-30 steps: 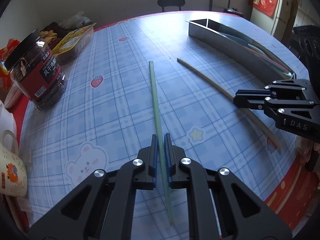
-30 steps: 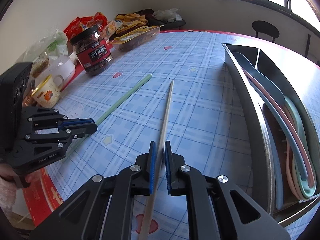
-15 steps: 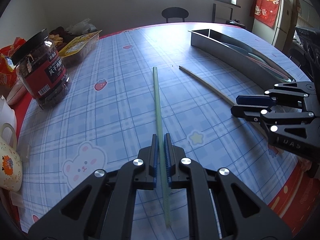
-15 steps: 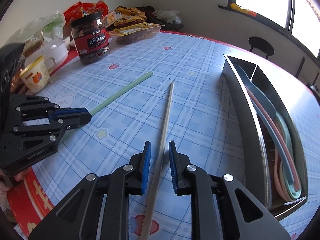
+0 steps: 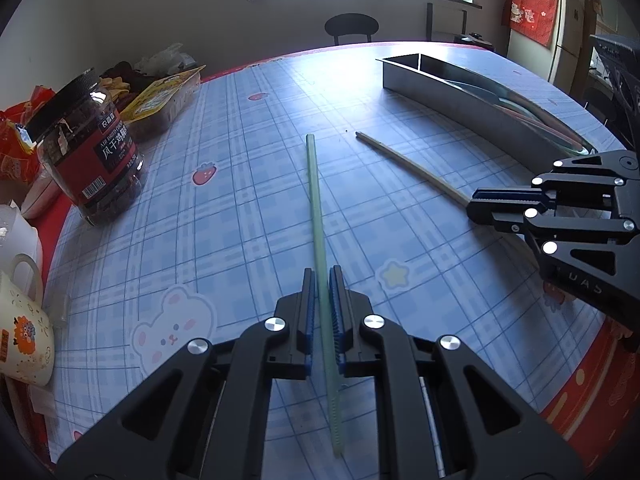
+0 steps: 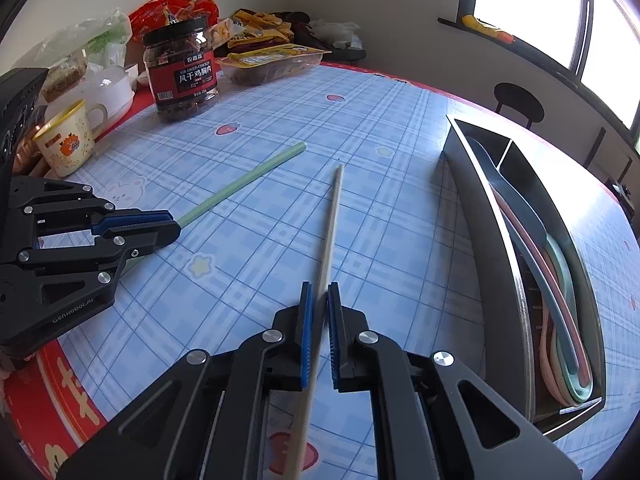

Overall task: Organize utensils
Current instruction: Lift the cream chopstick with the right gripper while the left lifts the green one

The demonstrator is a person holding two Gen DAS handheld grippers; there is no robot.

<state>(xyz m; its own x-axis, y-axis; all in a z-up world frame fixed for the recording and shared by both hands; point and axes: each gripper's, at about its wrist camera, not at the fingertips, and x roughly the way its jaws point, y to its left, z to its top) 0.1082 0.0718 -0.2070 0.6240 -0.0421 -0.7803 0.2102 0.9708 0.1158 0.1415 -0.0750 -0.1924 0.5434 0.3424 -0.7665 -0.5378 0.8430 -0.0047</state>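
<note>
A pale green chopstick (image 5: 316, 208) lies along the blue checked tablecloth, and my left gripper (image 5: 322, 276) is shut on its near part. To its right a beige wooden chopstick (image 6: 330, 220) points away from me. My right gripper (image 6: 319, 290) has its jaws closing on it, with the blue pads against the stick. The left wrist view shows the right gripper (image 5: 472, 205) at the right, over the beige chopstick (image 5: 408, 164). The left gripper (image 6: 176, 226) shows at the left of the right wrist view. A steel divided tray (image 6: 484, 216) at the right holds several coloured utensils.
A dark snack jar (image 5: 86, 148) with a red label, a yellow mug (image 5: 20, 328) and food packets (image 5: 160, 96) crowd the table's left side. The table's red rim (image 6: 60, 392) runs close under both grippers. A round stool (image 5: 351, 26) stands beyond the far edge.
The right jaws spread a little around the beige chopstick, then narrowed on it again, and that gripper shifted slightly. The left gripper stayed clamped on the green chopstick and tilted up a little.
</note>
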